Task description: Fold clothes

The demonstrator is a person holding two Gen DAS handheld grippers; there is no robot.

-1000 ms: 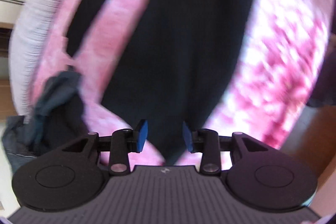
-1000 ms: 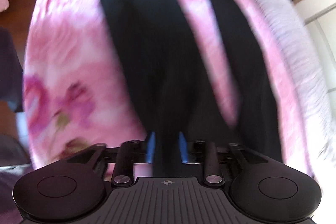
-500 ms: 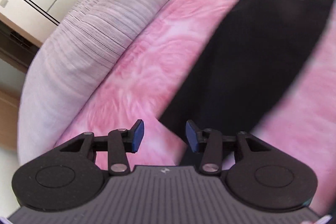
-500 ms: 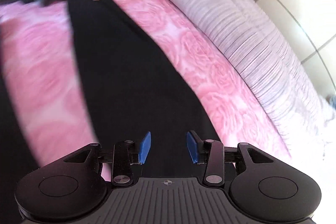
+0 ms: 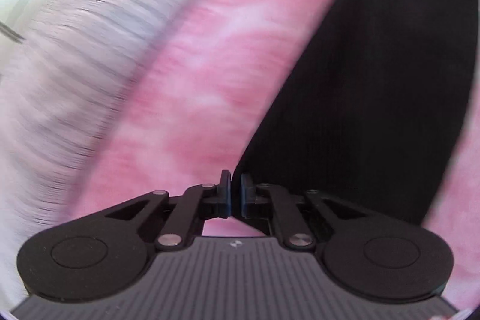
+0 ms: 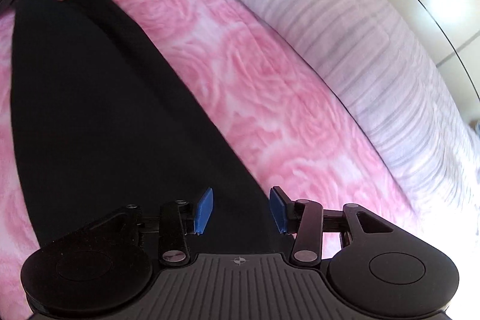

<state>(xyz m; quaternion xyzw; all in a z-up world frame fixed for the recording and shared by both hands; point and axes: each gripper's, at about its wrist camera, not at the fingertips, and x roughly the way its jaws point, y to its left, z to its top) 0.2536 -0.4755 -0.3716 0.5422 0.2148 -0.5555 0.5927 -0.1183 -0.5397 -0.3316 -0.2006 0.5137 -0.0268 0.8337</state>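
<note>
Black garment (image 6: 99, 110) flat on bed (image 6: 255, 74); left tool (image 5: 235, 194) pinched on corner, right tool (image 6: 240, 209) agape over edge: clamp before lifting evenly

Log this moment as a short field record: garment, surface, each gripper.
garment: black garment lying flat
surface: pink rose blanket, striped white bedding beside it
left gripper: jaws nearly shut at the garment's edge; grip on cloth cannot be told
right gripper: open, over the garment's other end, holding nothing
</note>
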